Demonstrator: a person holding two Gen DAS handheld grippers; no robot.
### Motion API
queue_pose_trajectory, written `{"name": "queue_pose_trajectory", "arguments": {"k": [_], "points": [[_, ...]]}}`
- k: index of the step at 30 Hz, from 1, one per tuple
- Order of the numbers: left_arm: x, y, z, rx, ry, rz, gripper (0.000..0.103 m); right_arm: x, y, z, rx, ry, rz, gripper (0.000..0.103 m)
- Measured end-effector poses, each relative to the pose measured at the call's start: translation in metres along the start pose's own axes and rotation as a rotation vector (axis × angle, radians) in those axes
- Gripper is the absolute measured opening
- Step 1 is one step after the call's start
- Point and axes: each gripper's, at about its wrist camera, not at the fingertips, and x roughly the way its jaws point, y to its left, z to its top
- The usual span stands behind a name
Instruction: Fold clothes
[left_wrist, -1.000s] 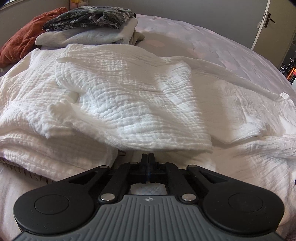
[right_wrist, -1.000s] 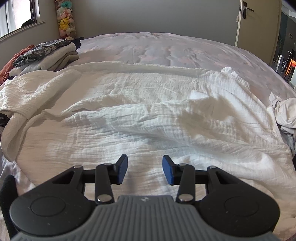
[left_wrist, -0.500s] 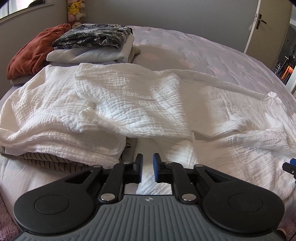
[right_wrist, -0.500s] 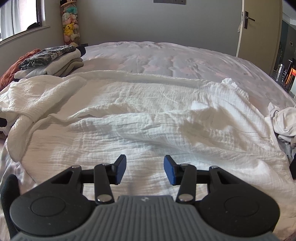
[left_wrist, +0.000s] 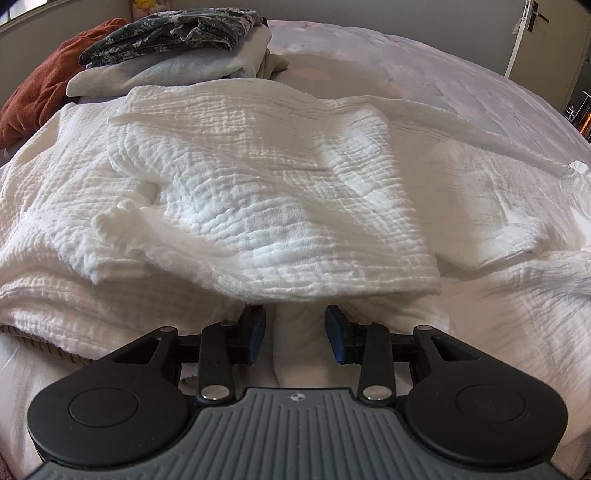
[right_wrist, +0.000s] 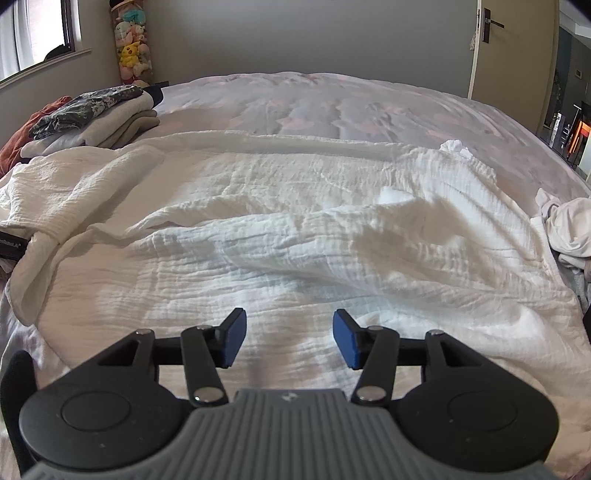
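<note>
White crinkled garment (left_wrist: 266, 206) lies spread across the bed (right_wrist: 369, 107). I see my left gripper (left_wrist: 294, 339) and right gripper (right_wrist: 289, 341) opening, nothing between the pads. A striped item (left_wrist: 40, 338) is mostly hidden beneath. Folded stack (left_wrist: 173, 48) sits beyond.

White crinkled muslin garment (left_wrist: 266, 206), partly folded, spread rumpled across the bed (right_wrist: 332, 107).

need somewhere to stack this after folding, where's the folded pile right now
The folded pile sits far left on the bed in both views, behind the white garment, beside the rust cloth.
</note>
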Motion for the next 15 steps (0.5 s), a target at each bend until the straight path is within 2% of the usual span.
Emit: {"name": "queue_pose_trajectory", "arguments": {"k": [2, 4, 6, 10, 15], "points": [[0.003, -0.001, -0.001, 0.002, -0.003, -0.001, 0.033, 0.002, 0.0, 0.0, -0.001, 0.009, -0.002, 0.056], [0.003, -0.002, -0.001, 0.002, -0.01, -0.01, 0.014, 0.005, 0.0, 0.0, -0.004, 0.019, -0.004, 0.056], [0.0, -0.001, -0.001, -0.004, -0.017, -0.014, 0.005, 0.006, 0.001, 0.0, -0.005, 0.028, -0.005, 0.056], [-0.015, 0.001, -0.002, -0.023, -0.043, -0.012, 0.003, 0.01, 0.0, -0.001, -0.004, 0.051, -0.011, 0.056], [-0.057, 0.008, -0.008, -0.04, -0.087, -0.009, 0.002, 0.016, 0.0, -0.001, -0.006, 0.099, -0.019, 0.058]]}}
